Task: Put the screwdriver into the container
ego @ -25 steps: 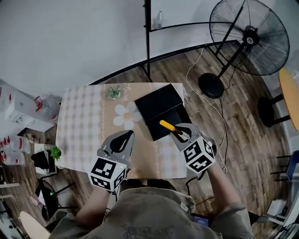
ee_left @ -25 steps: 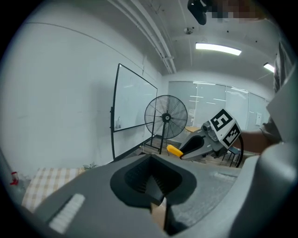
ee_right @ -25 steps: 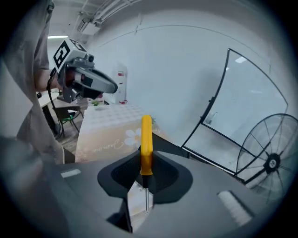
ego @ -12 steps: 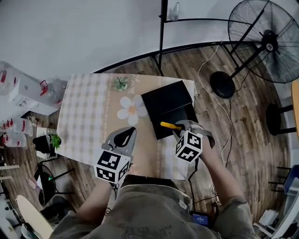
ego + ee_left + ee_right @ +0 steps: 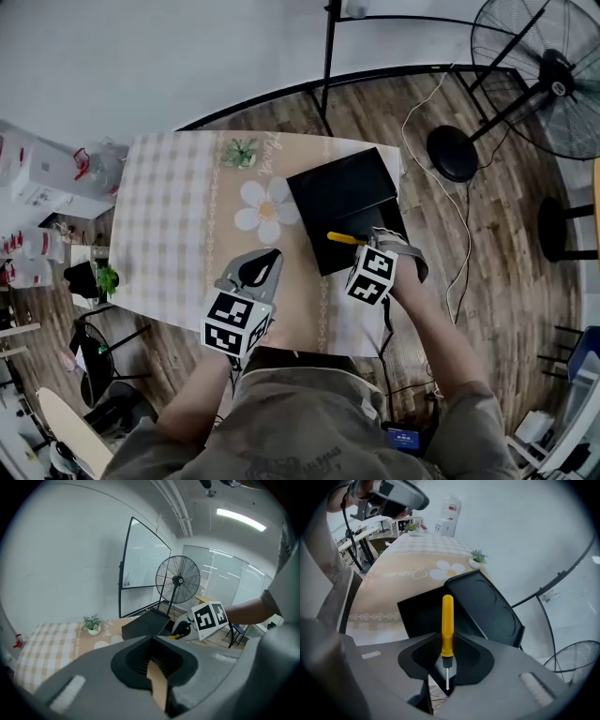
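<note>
A yellow-handled screwdriver [image 5: 344, 238] is held level in my right gripper [image 5: 362, 247], which is shut on it near the shaft. Its handle reaches over the open half of the black container [image 5: 327, 190] on the table's right side. In the right gripper view the screwdriver [image 5: 447, 620] points straight ahead from the right gripper [image 5: 447, 657], above the container's dark inside [image 5: 423, 615], with the raised lid [image 5: 487, 606] beyond. My left gripper [image 5: 266, 259] hovers over the table's near edge, shut and holding nothing. From the left gripper [image 5: 152, 660] I see the container [image 5: 143, 625] and the right gripper's marker cube [image 5: 208, 617].
A checkered cloth with a white flower print [image 5: 265, 206] covers the table [image 5: 169, 225]. A small potted plant [image 5: 241, 153] stands at the far edge. A standing fan [image 5: 548, 70], a cable [image 5: 419, 122] on the wooden floor and a black stand pole [image 5: 328, 56] are beyond the table.
The right gripper has turned, so its marker cube now faces left, and has carried the screwdriver a little further over the container. The left gripper has hardly moved.
</note>
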The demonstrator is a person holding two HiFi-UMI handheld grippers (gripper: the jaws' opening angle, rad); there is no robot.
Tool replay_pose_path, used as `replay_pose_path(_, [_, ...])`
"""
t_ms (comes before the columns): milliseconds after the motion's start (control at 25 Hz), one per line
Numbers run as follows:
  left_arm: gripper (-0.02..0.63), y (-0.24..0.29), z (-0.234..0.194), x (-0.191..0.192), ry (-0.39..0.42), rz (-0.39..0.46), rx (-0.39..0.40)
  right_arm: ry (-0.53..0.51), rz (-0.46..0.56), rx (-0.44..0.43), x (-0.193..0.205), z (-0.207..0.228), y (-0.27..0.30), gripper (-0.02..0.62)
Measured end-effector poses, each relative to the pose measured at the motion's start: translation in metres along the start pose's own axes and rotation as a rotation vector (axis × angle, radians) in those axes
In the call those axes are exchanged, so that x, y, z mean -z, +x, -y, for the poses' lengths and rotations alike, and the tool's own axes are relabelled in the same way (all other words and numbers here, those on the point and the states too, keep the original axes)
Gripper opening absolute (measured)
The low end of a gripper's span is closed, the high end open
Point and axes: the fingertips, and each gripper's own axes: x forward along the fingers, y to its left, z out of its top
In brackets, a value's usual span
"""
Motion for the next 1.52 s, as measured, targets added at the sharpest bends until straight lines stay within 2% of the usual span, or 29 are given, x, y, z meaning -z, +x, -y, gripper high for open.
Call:
replay_pose_path(560, [0.0, 0.026, -0.034, 0.024, -0.022, -0.07, 0.026, 0.001, -0.109, -0.055, 0.007, 0.005, 0.055, 0.103])
replay_pose_path(840, [0.0, 0.027, -0.044, 0.031, -0.034, -0.08, 0.038, 0.082, -0.084, -0.014, 0.008, 0.013, 0.061, 0.11])
replay_pose_path(960, [0.0, 0.024, -0.048, 0.032, -0.03, -0.082, 0.039, 0.129, -0.089, -0.014, 0.011, 0.012, 0.059, 0.142])
replay_pose_path(1200, [0.0, 0.011, -0.048, 0.015, -0.008, -0.053, 0.046, 0.237, -0.056, 0.005, 0.012, 0.016, 0.034, 0.143])
replay_pose_path(1320, [0.0, 0.001, -0.047, 0.008, 0.015, -0.042, 0.048, 0.324, 0.005, 0.047, 0.005, 0.021, 0.008, 0.123])
replay_pose_path(1400, [0.0, -0.006, -0.046, 0.001, 0.031, -0.03, 0.051, 0.374, 0.048, 0.123, 0.002, 0.031, -0.012, 0.064])
replay_pose_path(1520, [0.0, -0.015, -0.045, -0.012, 0.065, -0.003, 0.056, 0.466, 0.132, 0.206, -0.007, 0.041, -0.042, 0.052])
